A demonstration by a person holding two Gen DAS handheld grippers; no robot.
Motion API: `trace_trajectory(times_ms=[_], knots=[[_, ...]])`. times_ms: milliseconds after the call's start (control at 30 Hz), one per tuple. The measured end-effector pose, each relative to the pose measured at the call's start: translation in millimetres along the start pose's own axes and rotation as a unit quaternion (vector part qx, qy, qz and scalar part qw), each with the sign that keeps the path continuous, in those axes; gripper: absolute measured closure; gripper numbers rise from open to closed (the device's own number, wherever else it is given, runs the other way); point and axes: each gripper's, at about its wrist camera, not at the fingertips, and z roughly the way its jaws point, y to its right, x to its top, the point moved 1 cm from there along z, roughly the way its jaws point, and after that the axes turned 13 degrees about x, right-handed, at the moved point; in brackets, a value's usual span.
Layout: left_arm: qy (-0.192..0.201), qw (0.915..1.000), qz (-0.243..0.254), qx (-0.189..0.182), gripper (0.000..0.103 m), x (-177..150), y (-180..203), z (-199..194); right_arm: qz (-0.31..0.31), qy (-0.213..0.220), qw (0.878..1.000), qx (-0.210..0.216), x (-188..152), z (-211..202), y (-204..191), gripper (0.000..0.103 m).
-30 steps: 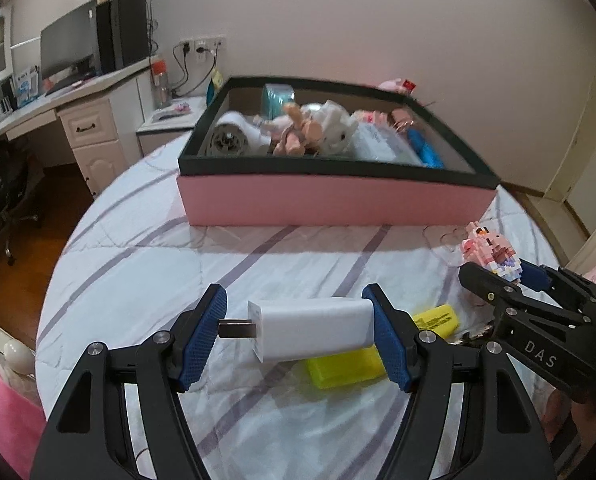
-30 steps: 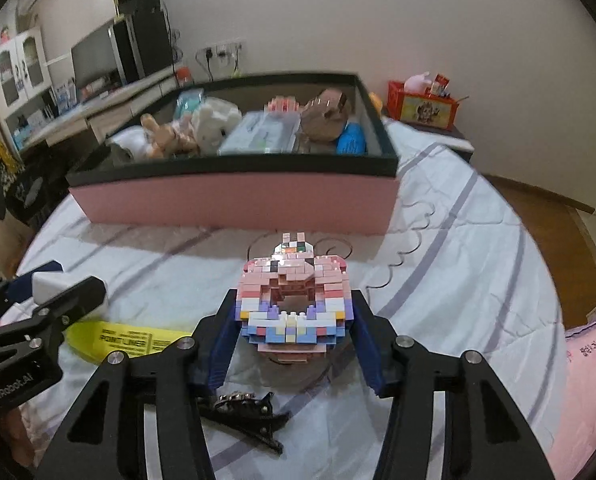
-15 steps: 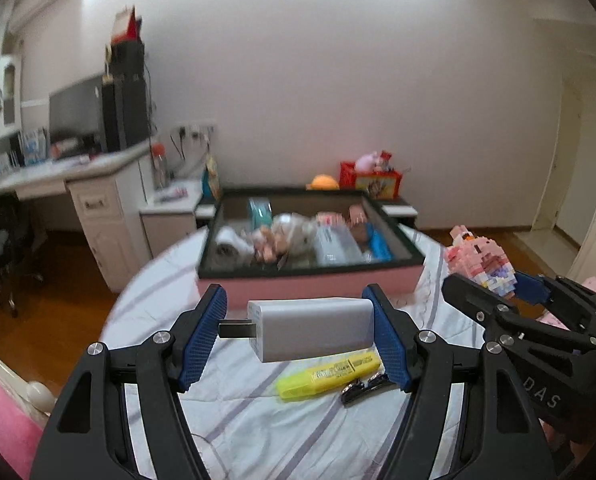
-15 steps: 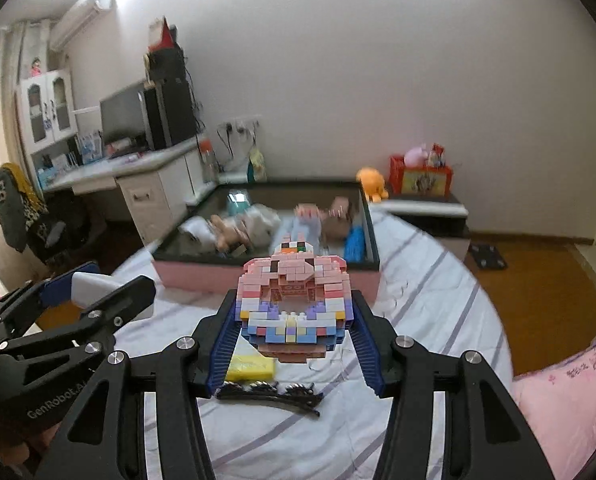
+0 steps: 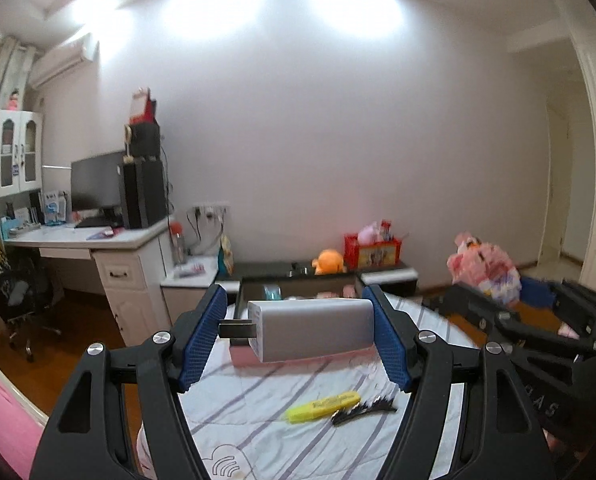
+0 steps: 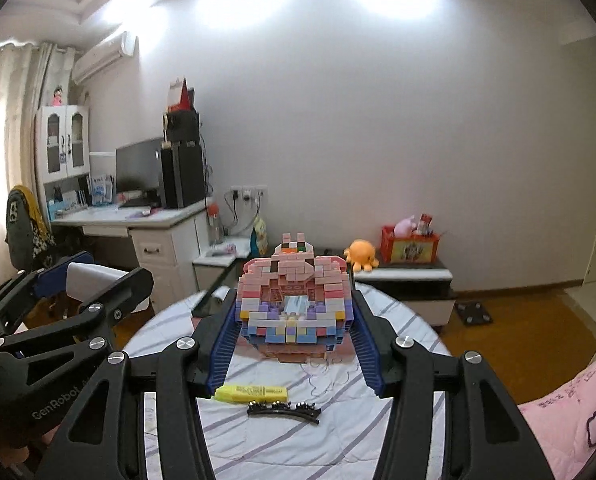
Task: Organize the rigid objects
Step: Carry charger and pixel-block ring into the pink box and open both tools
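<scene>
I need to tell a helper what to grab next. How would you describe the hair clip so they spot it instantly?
Look at the striped bedsheet below the raised tongs. A yellow highlighter lies there, and right beside it lies the hair clip: dark, thin, slightly curved, studded, unlike the chunky bright marker.

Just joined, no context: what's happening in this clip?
A person is tidying small items off a bed with two handheld grippers. The left gripper is clamped on a white USB charger; the right gripper is clamped on a pink building-block figure. Both are held in the air above the striped bedsheet. A yellow highlighter and a black hair clip lie on the sheet, not yet collected.
</scene>
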Motion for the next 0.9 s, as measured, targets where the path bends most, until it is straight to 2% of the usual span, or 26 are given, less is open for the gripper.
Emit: trace_trajectory(times_ms=[200, 467, 900], knots=[[0.042, 0.9991, -0.004, 0.002, 0.032, 13, -5, -33, -0.015, 0.036, 0.999, -0.007, 12, -28, -14, 0.049], [0.084, 0.9961, 0.008, 0.024, 0.032, 27, -8, -63, -0.025, 0.071, 0.997, -0.007, 24, -55, -26, 0.049], [0.095, 0.9947, 0.01, 0.038, 0.032, 31, -15, -65, -0.033, 0.084, 0.996, -0.001, 29, -59, -33, 0.049]])
